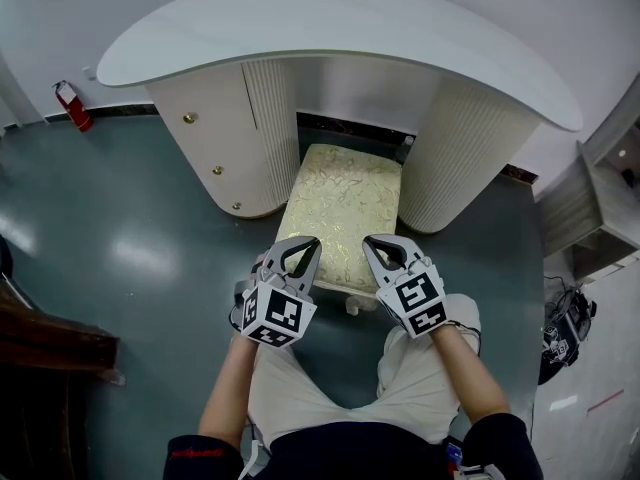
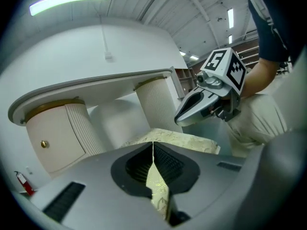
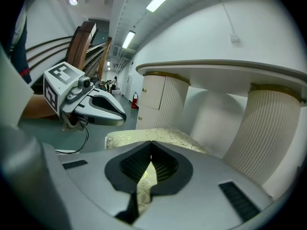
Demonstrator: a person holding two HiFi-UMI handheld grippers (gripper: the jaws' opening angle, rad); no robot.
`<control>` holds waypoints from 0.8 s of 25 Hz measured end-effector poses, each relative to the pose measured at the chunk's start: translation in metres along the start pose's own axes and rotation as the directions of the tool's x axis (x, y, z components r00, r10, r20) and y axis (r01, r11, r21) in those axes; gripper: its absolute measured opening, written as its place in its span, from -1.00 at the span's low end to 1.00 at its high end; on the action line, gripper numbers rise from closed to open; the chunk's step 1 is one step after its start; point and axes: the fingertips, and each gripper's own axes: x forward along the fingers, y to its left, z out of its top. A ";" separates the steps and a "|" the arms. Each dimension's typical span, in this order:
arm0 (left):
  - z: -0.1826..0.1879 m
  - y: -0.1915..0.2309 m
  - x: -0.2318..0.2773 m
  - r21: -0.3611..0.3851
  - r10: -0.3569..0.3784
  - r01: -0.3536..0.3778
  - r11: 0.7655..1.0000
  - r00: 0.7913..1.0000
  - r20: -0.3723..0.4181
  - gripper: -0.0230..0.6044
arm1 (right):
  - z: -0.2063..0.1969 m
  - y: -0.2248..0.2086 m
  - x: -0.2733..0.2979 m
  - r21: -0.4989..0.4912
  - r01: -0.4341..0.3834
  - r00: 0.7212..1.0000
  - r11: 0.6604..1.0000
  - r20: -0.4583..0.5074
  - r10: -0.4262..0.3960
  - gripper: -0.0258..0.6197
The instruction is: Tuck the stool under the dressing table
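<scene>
- A lopsided shove could skew the stool, so that a corner knocks the ribbed right pedestal or the drawer pedestal of the dressing table.
- The tips could also skid off the cushion's edge, since neither gripper has hold of anything.
- The stool sits partly in the gap between the pedestals, with its near end out towards the person.
- The left gripper and right gripper are both pinched together and empty. They sit side by side at the seat's near edge, and I cannot tell whether they touch it.
</scene>
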 end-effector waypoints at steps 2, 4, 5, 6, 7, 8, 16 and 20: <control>-0.006 -0.008 -0.001 0.048 -0.013 0.014 0.999 1.000 -0.024 -0.87 | -0.006 0.007 -0.001 -0.008 -0.012 1.000 1.000 -0.020 0.011 -0.88; -0.013 -0.014 -0.001 0.106 -0.015 0.021 0.994 0.998 -0.057 -0.87 | -0.011 0.014 -0.002 -0.022 -0.019 0.999 1.000 -0.043 0.018 -0.88; -0.018 -0.016 -0.001 0.122 -0.016 0.025 0.992 0.997 -0.072 -0.87 | -0.014 0.017 -0.002 -0.028 -0.022 0.998 0.999 -0.053 0.021 -0.88; -0.021 -0.017 -0.003 0.128 -0.021 0.031 0.991 0.996 -0.082 -0.87 | -0.016 0.021 -0.002 -0.031 -0.029 0.998 0.999 -0.062 0.027 -0.88; -0.024 -0.019 -0.004 0.126 -0.028 0.039 0.991 0.996 -0.088 -0.87 | -0.018 0.024 -0.002 -0.031 -0.038 0.997 0.999 -0.069 0.035 -0.88; -0.027 -0.020 -0.006 0.122 -0.037 0.048 0.991 0.995 -0.091 -0.87 | -0.020 0.027 -0.002 -0.030 -0.046 0.996 0.998 -0.073 0.044 -0.87; -0.041 -0.031 -0.017 0.147 -0.063 0.079 0.986 0.992 -0.112 -0.85 | -0.031 0.049 -0.006 -0.029 -0.083 0.992 0.996 -0.100 0.080 -0.68; -0.046 -0.037 -0.018 0.164 -0.077 0.097 0.982 0.989 -0.126 -0.67 | -0.037 0.057 -0.007 -0.041 -0.095 0.989 0.995 -0.119 0.090 -0.60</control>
